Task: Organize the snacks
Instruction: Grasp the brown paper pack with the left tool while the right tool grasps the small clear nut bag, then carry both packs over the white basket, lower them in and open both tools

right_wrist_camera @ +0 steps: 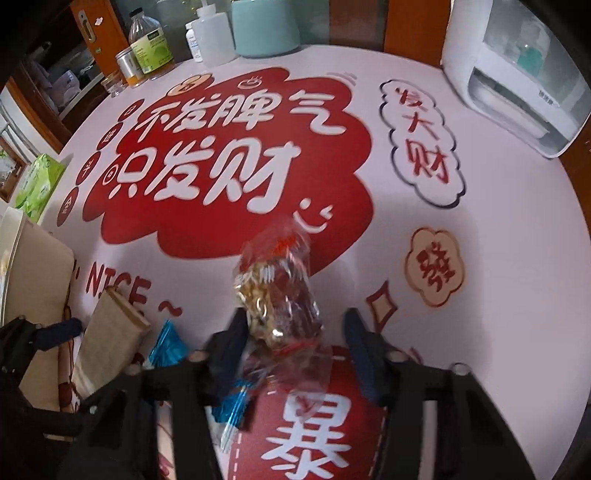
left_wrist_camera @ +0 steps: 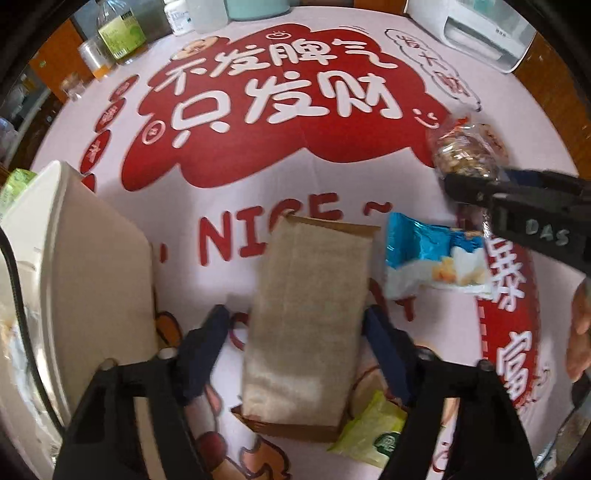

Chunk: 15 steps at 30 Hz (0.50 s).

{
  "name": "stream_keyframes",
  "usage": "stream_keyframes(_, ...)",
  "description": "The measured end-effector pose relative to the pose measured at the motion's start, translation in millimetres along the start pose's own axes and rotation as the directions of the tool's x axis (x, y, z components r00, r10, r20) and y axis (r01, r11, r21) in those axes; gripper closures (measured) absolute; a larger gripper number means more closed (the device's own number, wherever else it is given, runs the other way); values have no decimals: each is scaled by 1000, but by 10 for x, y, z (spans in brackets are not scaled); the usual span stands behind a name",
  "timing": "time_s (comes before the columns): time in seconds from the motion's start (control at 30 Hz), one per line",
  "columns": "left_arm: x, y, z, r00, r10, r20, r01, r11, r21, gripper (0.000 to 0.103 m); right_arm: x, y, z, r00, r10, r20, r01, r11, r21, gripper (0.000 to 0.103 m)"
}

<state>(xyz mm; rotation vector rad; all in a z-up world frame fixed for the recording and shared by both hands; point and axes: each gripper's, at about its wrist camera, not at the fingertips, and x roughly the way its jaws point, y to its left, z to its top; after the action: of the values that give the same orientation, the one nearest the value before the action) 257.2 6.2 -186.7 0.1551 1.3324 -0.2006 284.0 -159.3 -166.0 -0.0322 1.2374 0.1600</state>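
My left gripper [left_wrist_camera: 295, 325] is open, its fingers on either side of a tan paper snack pack [left_wrist_camera: 310, 317] lying on the tablecloth; it does not visibly squeeze it. A blue-and-white snack packet [left_wrist_camera: 432, 258] lies to its right and a yellow-green packet [left_wrist_camera: 373, 428] near the pack's near end. My right gripper [right_wrist_camera: 295, 332] stands open around a clear bag of nuts [right_wrist_camera: 277, 291], which leans on the left finger; whether the bag rests on the table is unclear. The right gripper [left_wrist_camera: 480, 188] and the nut bag [left_wrist_camera: 465, 147] also show in the left wrist view.
A beige storage box [left_wrist_camera: 96, 266] stands at the left, also in the right wrist view [right_wrist_camera: 40, 273]. Bottles and jars [right_wrist_camera: 151, 48], a teal container [right_wrist_camera: 264, 26] and a white appliance [right_wrist_camera: 517, 77] line the far edge. A green packet [right_wrist_camera: 37, 184] lies at far left.
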Motion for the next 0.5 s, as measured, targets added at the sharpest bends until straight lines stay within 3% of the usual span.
stream_keyframes(0.03, -10, -10, -6, 1000, 1, 1, -1, 1000, 1, 43, -11, 23, -16, 1000, -8, -5, 8, 1000, -12, 74)
stream_keyframes(0.1, -25, -37, -22, 1000, 7, 7, -7, 1000, 3, 46, -24, 21, -47, 1000, 0, -12, 0, 1000, -5, 74)
stream_keyframes(0.23, -39, -67, -49, 1000, 14, 7, -14, 999, -30, 47, -87, 23, -143, 1000, -12, -3, 12, 1000, -8, 74)
stream_keyframes(0.37, -81, -65, -91, 1000, 1, 3, -1, 997, -74, 48, -309, -15, -279, 999, 26, 35, -27, 999, 20, 74)
stream_keyframes(0.5, -309, -86, -206, 998, -10, 54, 15, 995, -99, 48, -577, -38, -424, 996, 41, 80, -43, 999, 32, 74)
